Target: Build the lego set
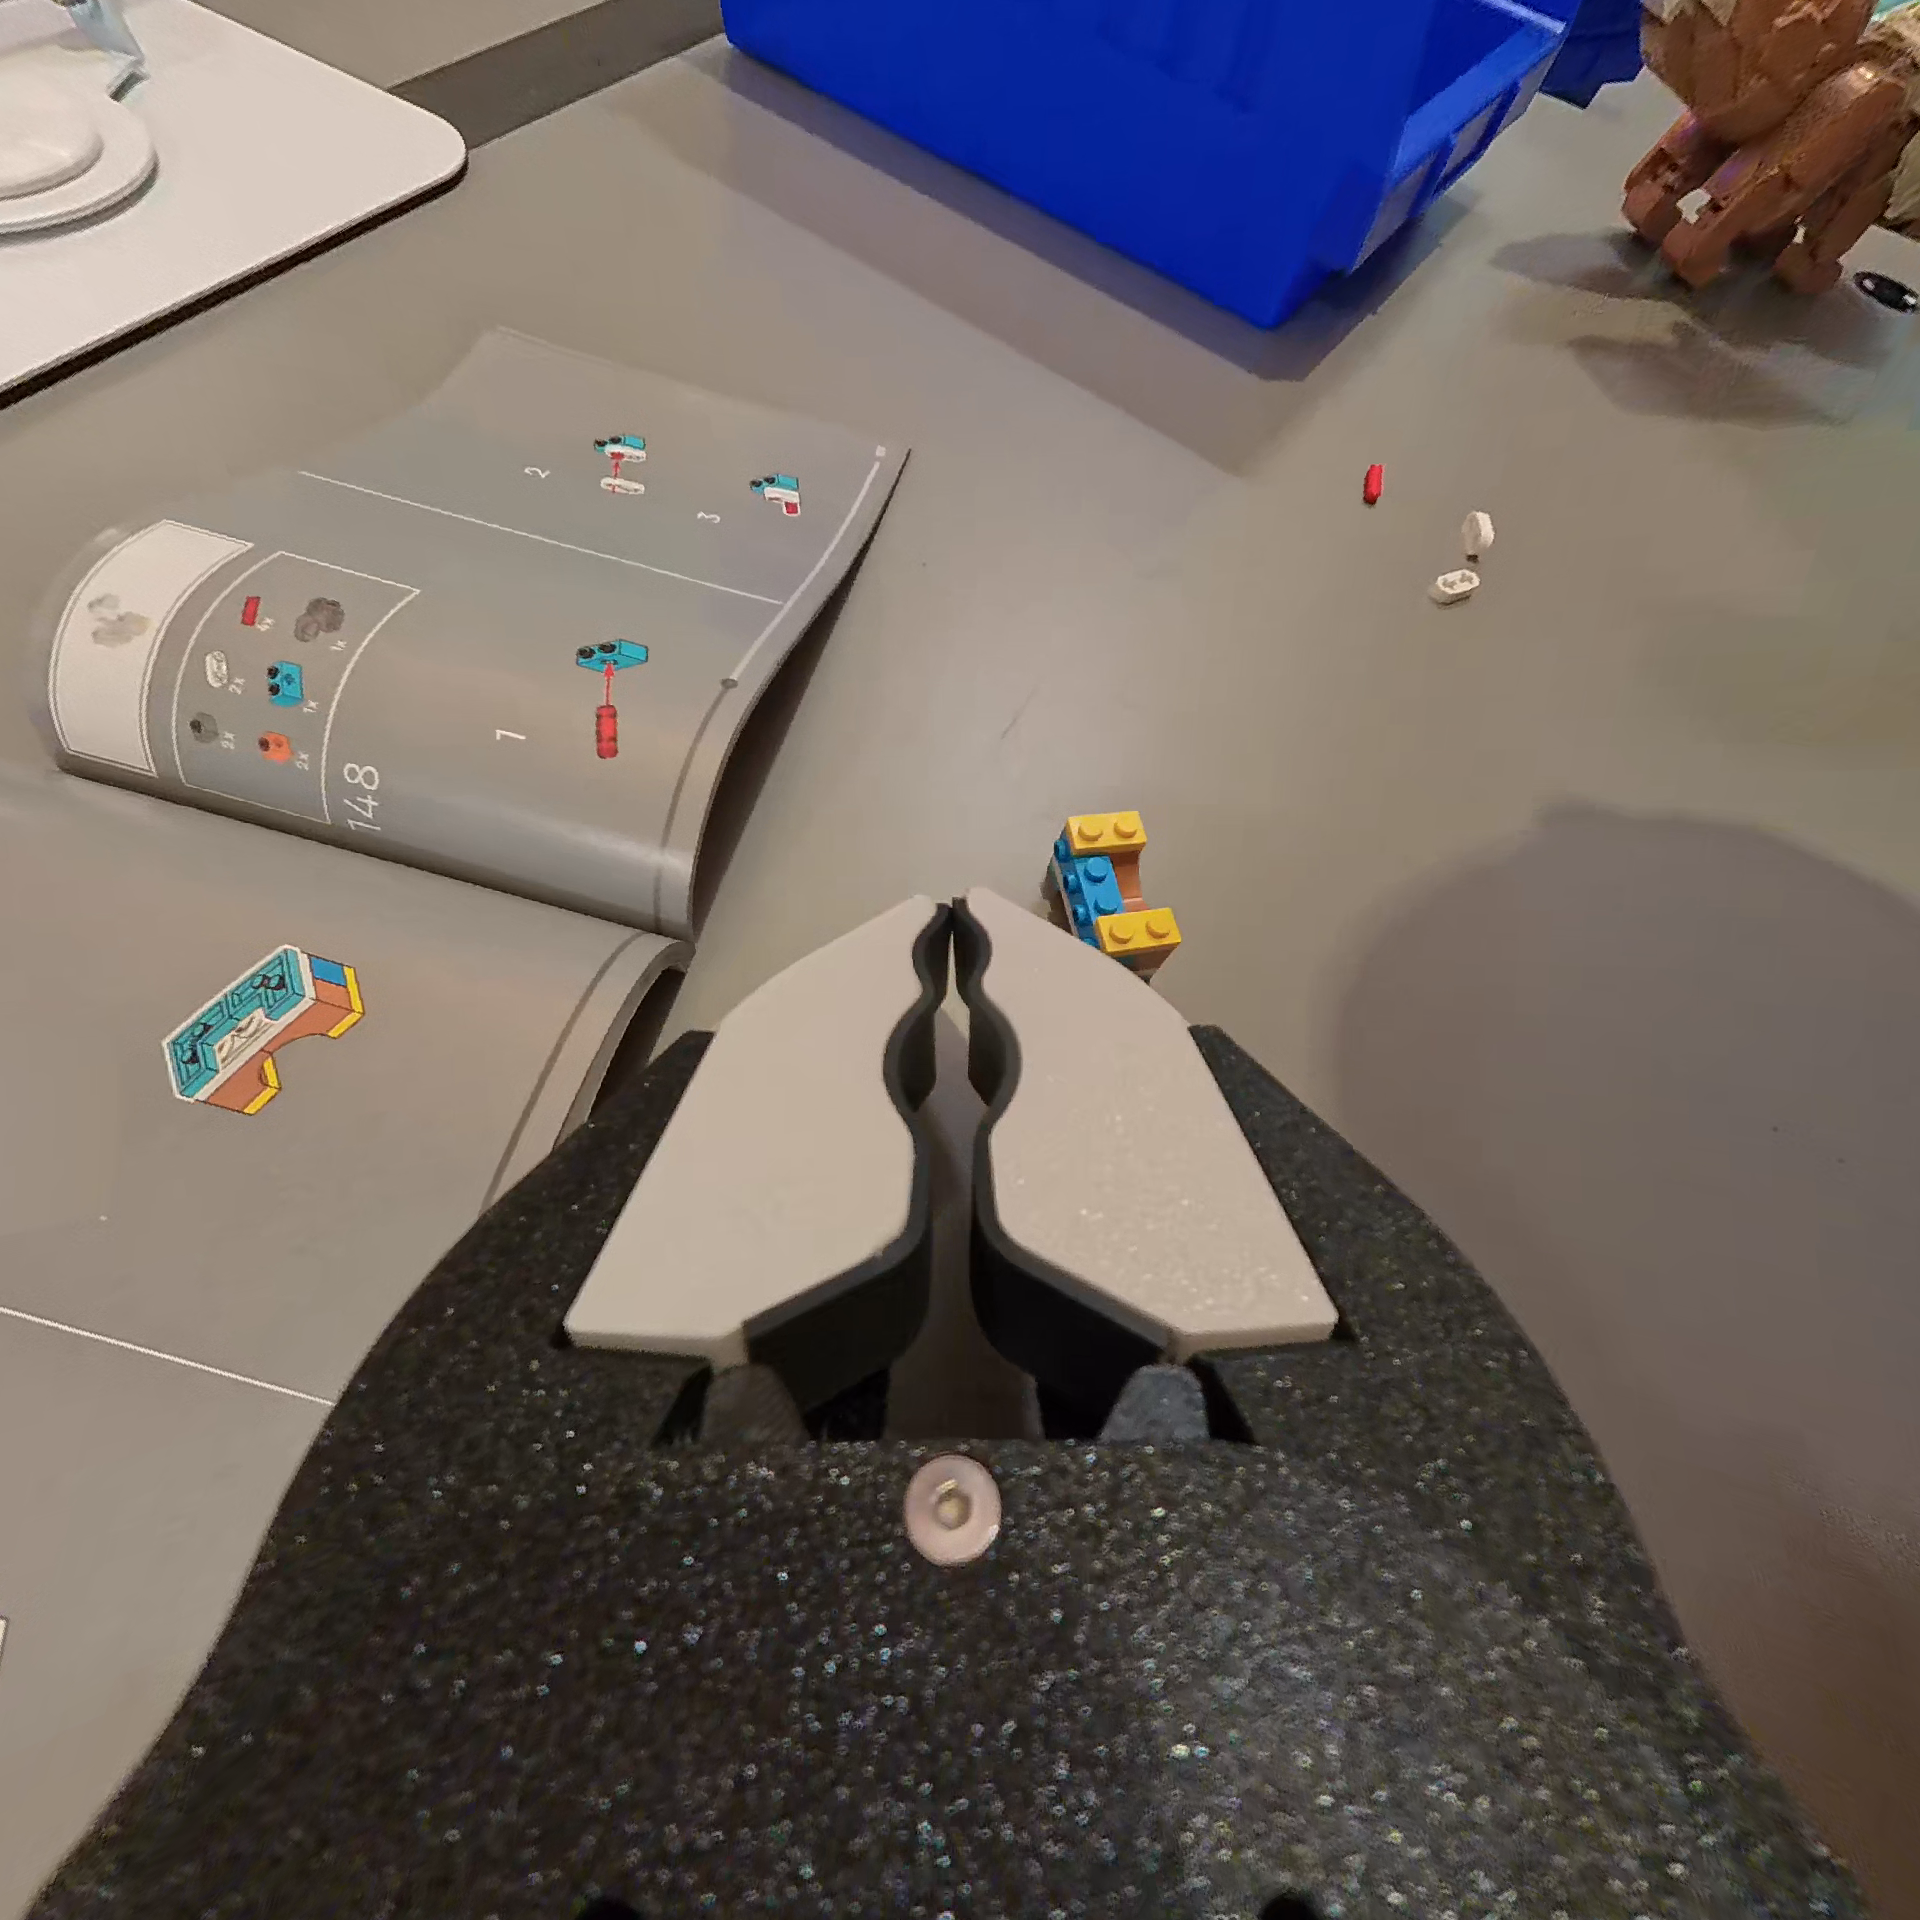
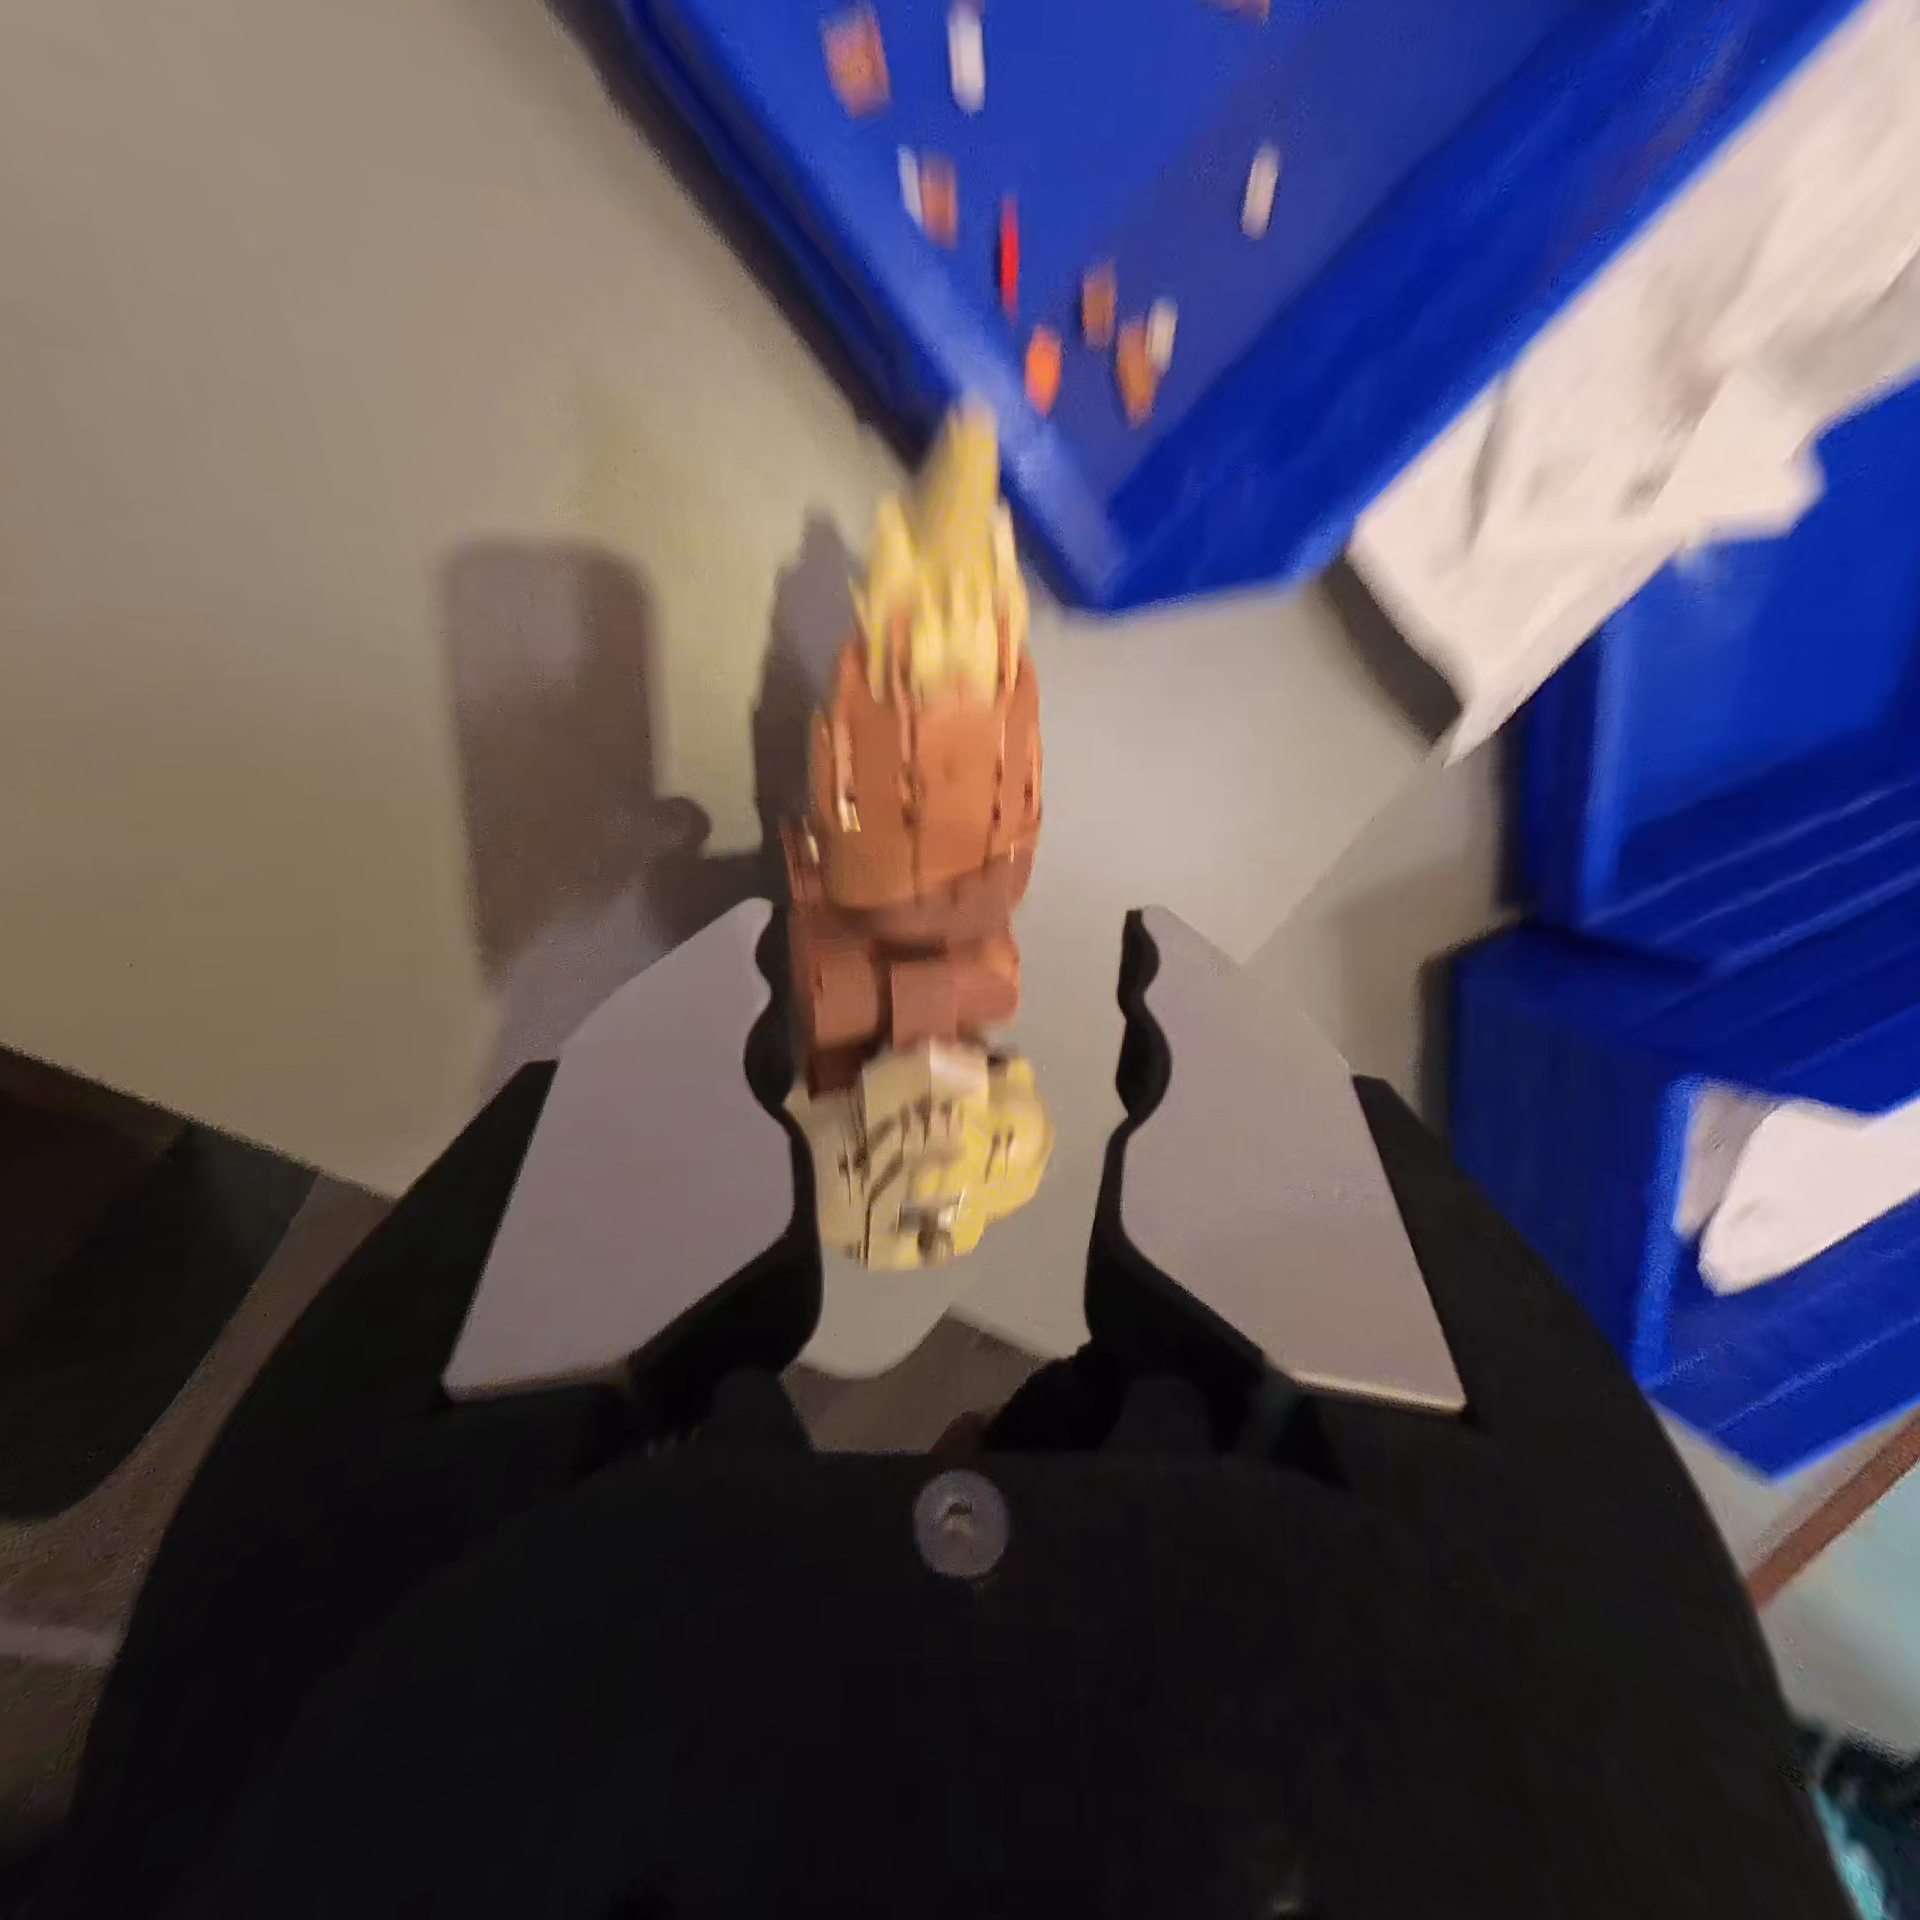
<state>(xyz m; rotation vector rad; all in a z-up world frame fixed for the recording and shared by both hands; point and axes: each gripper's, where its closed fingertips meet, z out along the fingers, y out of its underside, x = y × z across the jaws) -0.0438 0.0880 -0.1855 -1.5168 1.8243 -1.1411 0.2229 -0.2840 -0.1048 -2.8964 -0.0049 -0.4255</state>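
Left wrist view, item one: left gripper [image 1: 952, 909], one, grey fingers pressed together at the tips, clenched on nothing, poised above the grey table [image 1: 1143, 644]. Item two: small brick assembly [image 1: 1117, 896], one, blue core with two yellow bricks and a brown part, lying on the table just beyond and to the right of the fingertips, apart from them. Item three: instruction booklet [image 1: 499, 665], one, open, lying left of the fingertips with its right-hand page curling upward. Item four: loose small pieces farther off to the right, three counted: one red piece [image 1: 1372, 484] and two white pieces [image 1: 1476, 533] [image 1: 1454, 585], the white pair close together, the red one a little apart. Item five: blue bin [image 1: 1195, 156], one in this view, at the far edge beyond the booklet. Item six: brown brick figure [image 1: 1766, 135], one, at the far right corner beside the bin, only partly in frame. Item seven: white board [image 1: 260, 177], one, at the far left corner. Right wrist view, heavily motion-blurred: right gripper [image 2: 948, 940], one, fingers spread wide and released, holding nothing. Between and just beyond its fingers lies the same brown figure [image 2: 925, 831], with a tan end nearest the gripper and pale yellow spikes at the far end; whether the left finger touches it cannot be told through the blur. Beyond, blue bins, at least three, the nearest-centre one [image 2: 1143, 312] holding scattered small orange, white and red pieces, too blurred to count; two of the others hold white bags [image 2: 1621, 447].
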